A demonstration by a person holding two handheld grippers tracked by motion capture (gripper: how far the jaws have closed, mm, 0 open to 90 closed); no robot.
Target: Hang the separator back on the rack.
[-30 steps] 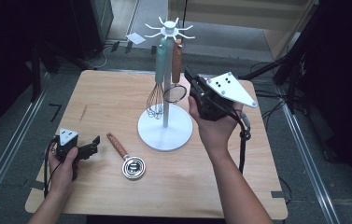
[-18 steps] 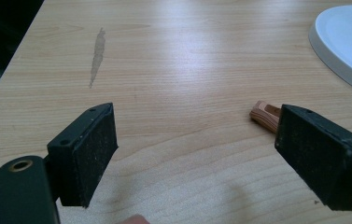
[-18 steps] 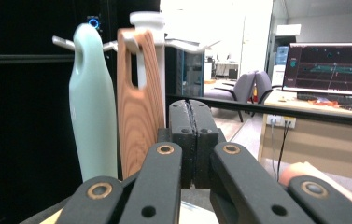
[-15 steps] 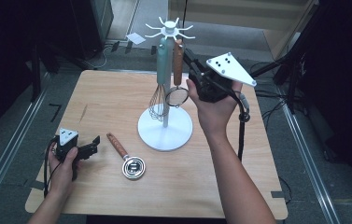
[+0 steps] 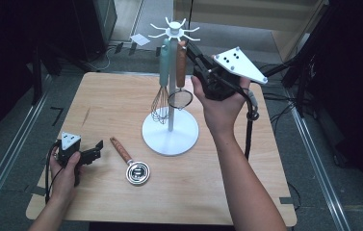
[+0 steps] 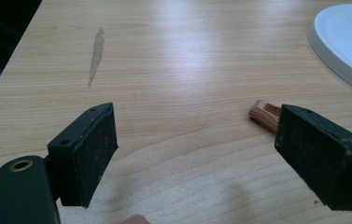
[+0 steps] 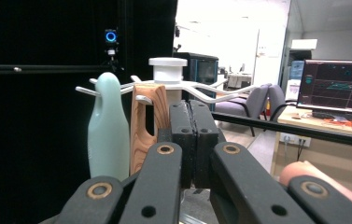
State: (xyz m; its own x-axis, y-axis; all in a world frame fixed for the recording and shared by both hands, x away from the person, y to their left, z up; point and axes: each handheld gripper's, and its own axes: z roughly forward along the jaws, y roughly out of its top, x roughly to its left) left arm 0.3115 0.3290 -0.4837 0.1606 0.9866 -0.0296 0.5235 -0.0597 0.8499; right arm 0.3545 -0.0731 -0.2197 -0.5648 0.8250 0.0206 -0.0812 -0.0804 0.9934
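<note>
**Change noted.** Over the last second the right gripper (image 5: 192, 50) rose beside the rack (image 5: 170, 137), from about the level of the strainer's mesh bowl to the top of its wooden handle under the hooks. The left gripper (image 5: 96, 150) kept its place. The strainer (image 5: 181, 65) hung from a hook throughout, just beside the whisk (image 5: 163, 67). Judged: the hanging of the strainer looked done or nearly so, and the right hand appeared to be checking or clearing the hook.

**Right gripper (image 7: 193, 112).** Jaws fully closed, pad against pad, nothing seen between them. In the right gripper view the tips stood just in front of the strainer's handle (image 7: 146, 123), with the hook through its slot. Whether they touched the wood could not be told.

**Left gripper (image 6: 197, 140).** Jaws wide open and empty, held low over the surface (image 5: 111, 103) near its front left corner. The measuring spoon (image 5: 136, 172) lay flat on the surface between this gripper and the rack. The end of its wooden handle (image 6: 264, 114) sat just beside one jaw, not gripped.

**Remaining.** The measuring spoon was not yet hung; judged the next item for the rack.
</note>
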